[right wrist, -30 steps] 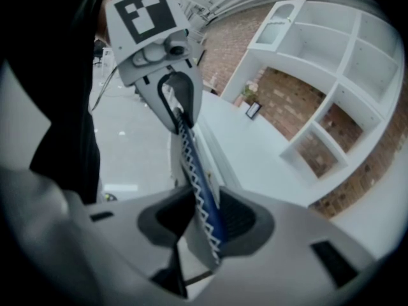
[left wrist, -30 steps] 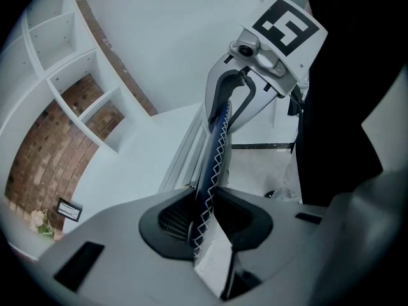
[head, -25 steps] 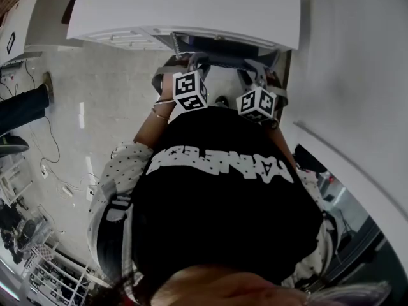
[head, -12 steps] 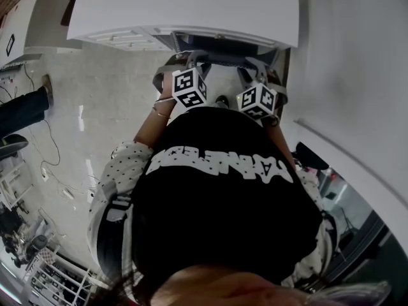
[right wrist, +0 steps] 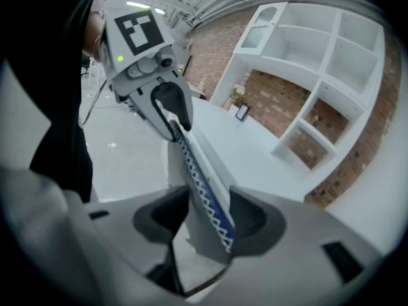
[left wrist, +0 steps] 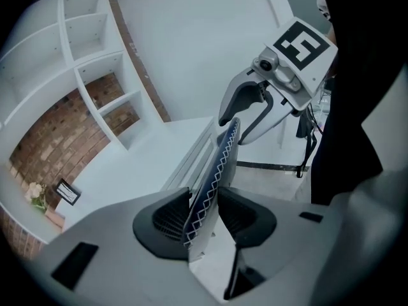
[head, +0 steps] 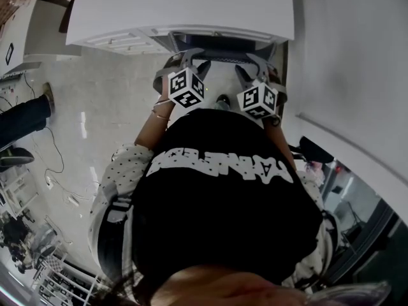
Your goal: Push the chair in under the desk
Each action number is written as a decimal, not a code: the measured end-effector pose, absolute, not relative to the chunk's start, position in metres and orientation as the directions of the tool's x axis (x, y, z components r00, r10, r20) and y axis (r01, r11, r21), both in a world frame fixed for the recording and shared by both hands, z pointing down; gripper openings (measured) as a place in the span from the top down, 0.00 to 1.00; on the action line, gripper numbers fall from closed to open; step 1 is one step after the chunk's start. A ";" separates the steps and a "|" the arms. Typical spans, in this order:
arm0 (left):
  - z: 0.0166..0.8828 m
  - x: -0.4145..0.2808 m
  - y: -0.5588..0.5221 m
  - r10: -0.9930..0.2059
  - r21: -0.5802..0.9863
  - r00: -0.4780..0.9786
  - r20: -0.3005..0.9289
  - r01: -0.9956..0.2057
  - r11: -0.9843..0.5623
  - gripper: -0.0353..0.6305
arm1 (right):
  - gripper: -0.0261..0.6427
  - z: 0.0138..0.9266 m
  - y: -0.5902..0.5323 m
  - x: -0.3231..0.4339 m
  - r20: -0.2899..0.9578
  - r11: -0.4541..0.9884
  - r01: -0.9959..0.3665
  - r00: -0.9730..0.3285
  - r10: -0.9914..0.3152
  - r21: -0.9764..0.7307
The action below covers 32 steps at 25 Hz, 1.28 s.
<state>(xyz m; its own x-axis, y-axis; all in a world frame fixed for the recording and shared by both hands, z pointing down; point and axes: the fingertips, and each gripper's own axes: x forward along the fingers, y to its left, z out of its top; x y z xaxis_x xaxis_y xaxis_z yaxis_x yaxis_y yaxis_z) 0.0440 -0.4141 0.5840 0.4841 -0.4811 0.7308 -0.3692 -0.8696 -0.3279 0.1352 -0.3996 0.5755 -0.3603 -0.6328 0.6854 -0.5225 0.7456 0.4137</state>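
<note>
Head view: left hand-held gripper (head: 189, 60) and right hand-held gripper (head: 255, 67) are opening, with the chair (left wrist: 215, 164) loose between the jaws. It looks tucked under the desk (head: 185, 5), so the push seems done.

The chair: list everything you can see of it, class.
Of the chair, only the back's top edge shows clearly: a thin upright panel, dark blue cloth with white zigzag stitching, on a pale, hard-looking shell. It stands between the fingers of the left gripper and the right gripper, one near each end; both are opening. In the head view it sits close under the white desk edge. Seat and legs cannot be made out.
</note>
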 end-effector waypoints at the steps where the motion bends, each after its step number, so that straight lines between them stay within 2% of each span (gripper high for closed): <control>1: 0.580 0.044 -0.413 -0.487 -0.325 0.494 0.721 -0.380 -0.866 0.69 | 0.66 0.572 -0.399 0.135 0.675 0.736 -0.544 -0.367 -0.640 0.403; 6: 0.554 0.041 -0.405 -0.530 -0.285 0.542 0.652 -0.472 -0.834 0.69 | 0.67 0.547 -0.397 0.134 0.582 0.662 -0.699 -0.428 -0.691 0.271; 10: 0.524 0.041 -0.401 -0.571 -0.222 0.602 0.559 -0.555 -0.802 0.70 | 0.67 0.521 -0.397 0.136 0.491 0.605 -0.772 -0.457 -0.742 0.194; 12: 0.508 0.041 -0.400 -0.587 -0.191 0.629 0.510 -0.583 -0.790 0.76 | 0.71 0.507 -0.397 0.135 0.441 0.579 -0.803 -0.472 -0.763 0.142; 16: 0.474 0.045 -0.398 -0.614 -0.154 0.678 0.404 -0.611 -0.776 0.85 | 0.85 0.482 -0.393 0.133 0.369 0.559 -0.821 -0.486 -0.792 0.118; 18: 0.457 0.048 -0.396 -0.618 -0.136 0.698 0.363 -0.616 -0.776 0.89 | 0.88 0.468 -0.389 0.132 0.333 0.554 -0.826 -0.496 -0.802 0.106; 32: 0.394 0.056 -0.377 -0.621 -0.102 0.755 0.209 -0.615 -0.782 0.90 | 0.92 0.397 -0.381 0.137 0.198 0.531 -0.847 -0.516 -0.833 0.025</control>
